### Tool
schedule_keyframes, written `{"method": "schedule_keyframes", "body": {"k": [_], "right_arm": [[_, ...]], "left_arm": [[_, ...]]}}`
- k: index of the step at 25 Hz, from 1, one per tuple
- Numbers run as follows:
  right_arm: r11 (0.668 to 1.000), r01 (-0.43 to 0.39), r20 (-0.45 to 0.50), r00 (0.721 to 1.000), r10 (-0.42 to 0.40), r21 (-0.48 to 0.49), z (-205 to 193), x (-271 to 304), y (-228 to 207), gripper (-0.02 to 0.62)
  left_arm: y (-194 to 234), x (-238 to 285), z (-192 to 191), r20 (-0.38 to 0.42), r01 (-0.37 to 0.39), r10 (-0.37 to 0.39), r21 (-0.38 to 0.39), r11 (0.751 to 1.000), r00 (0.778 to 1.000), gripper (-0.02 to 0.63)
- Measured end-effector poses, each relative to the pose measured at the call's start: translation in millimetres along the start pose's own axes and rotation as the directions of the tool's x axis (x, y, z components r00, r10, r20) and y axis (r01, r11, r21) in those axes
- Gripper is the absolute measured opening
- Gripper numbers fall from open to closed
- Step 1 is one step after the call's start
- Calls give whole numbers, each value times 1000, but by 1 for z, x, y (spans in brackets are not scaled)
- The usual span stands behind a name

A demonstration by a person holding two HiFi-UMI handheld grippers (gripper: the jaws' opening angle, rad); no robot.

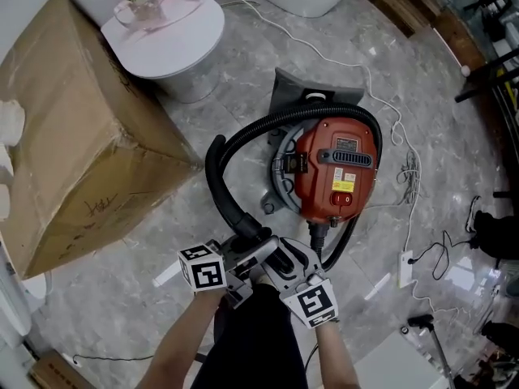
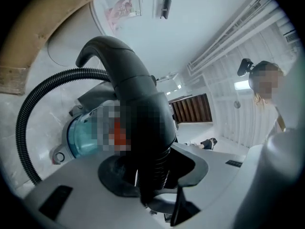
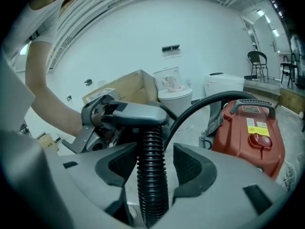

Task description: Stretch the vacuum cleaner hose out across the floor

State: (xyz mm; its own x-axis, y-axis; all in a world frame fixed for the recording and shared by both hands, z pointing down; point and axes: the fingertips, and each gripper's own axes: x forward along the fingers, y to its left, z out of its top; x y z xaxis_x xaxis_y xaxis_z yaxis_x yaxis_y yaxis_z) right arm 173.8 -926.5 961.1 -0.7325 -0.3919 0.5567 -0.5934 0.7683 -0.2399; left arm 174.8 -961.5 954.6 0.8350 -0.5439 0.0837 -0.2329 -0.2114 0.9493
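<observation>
A red vacuum cleaner (image 1: 336,168) stands on the grey marble floor. Its black ribbed hose (image 1: 217,177) arcs over the top and loops round the left side down to my hands. My left gripper (image 1: 242,259) is shut on the hose's smooth black handle end (image 2: 133,89), the pads pressing where the ribs begin (image 2: 155,171). Just to its right, my right gripper (image 1: 280,258) stands open around the ribbed hose (image 3: 151,147), with a gap on each side of it. In the right gripper view, the left gripper (image 3: 102,113) holds the grey handle piece just beyond.
A big cardboard box (image 1: 73,136) lies at the left. A round white stand (image 1: 170,39) with a pink object is behind it. A white cable (image 1: 401,136) and a power strip (image 1: 405,267) lie to the right of the vacuum. A grey floor nozzle (image 1: 312,91) sits behind it.
</observation>
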Motion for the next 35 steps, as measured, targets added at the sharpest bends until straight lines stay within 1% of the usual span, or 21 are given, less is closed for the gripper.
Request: {"method": "schedule_keyframes", "body": {"k": [3, 5, 9, 12, 15, 18, 20, 25, 28, 29, 31, 32, 33, 35], "right_arm": [[998, -35, -25, 999, 34, -49, 6, -2, 16, 227], [998, -48, -19, 999, 47, -48, 15, -6, 23, 227], [999, -46, -8, 999, 46, -13, 34, -18, 35, 227], [997, -72, -17, 997, 71, -29, 52, -29, 45, 227], [994, -95, -35, 995, 94, -48, 70, -40, 52, 227], [994, -93, -39, 995, 91, -53, 88, -53, 58, 227], [995, -87, -47, 995, 85, -42, 101, -64, 62, 227], [993, -89, -97, 992, 82, -73, 125, -93, 76, 227], [991, -114, -105, 989, 107, -66, 139, -108, 86, 227], [989, -134, -126, 984, 125, -64, 141, -113, 90, 227], [978, -187, -217, 962, 163, -91, 136, -122, 102, 227], [971, -207, -262, 950, 170, -118, 132, -126, 107, 227], [967, -211, -280, 946, 165, -142, 131, -131, 112, 227], [971, -189, -239, 959, 150, -148, 143, -137, 119, 227]], "left_arm": [[-24, -6, -3, -39, 29, -27, 51, 998, 999, 169], [-36, -11, -2, -58, 34, -30, 78, 996, 998, 169], [-61, -20, 4, -54, 42, -37, 89, 995, 998, 169], [-83, -25, 10, -62, 67, -61, 103, 992, 996, 169], [-106, -29, 17, -50, 85, -81, 90, 992, 995, 169], [-129, -31, 25, -39, 89, -86, 98, 991, 996, 169], [-147, -32, 30, -46, 88, -83, 127, 988, 995, 169], [-192, -36, 36, -71, 109, -99, 161, 981, 993, 169], [-217, -40, 37, -83, 134, -121, 168, 977, 989, 169], [-224, -41, 38, -81, 143, -131, 164, 976, 988, 169], [-238, -46, 41, -74, 163, -154, 152, 975, 985, 169], [-246, -48, 43, -70, 177, -169, 143, 974, 983, 169], [-254, -49, 44, -75, 190, -181, 144, 971, 981, 169], [-271, -50, 43, -110, 212, -196, 167, 963, 974, 169]]}}
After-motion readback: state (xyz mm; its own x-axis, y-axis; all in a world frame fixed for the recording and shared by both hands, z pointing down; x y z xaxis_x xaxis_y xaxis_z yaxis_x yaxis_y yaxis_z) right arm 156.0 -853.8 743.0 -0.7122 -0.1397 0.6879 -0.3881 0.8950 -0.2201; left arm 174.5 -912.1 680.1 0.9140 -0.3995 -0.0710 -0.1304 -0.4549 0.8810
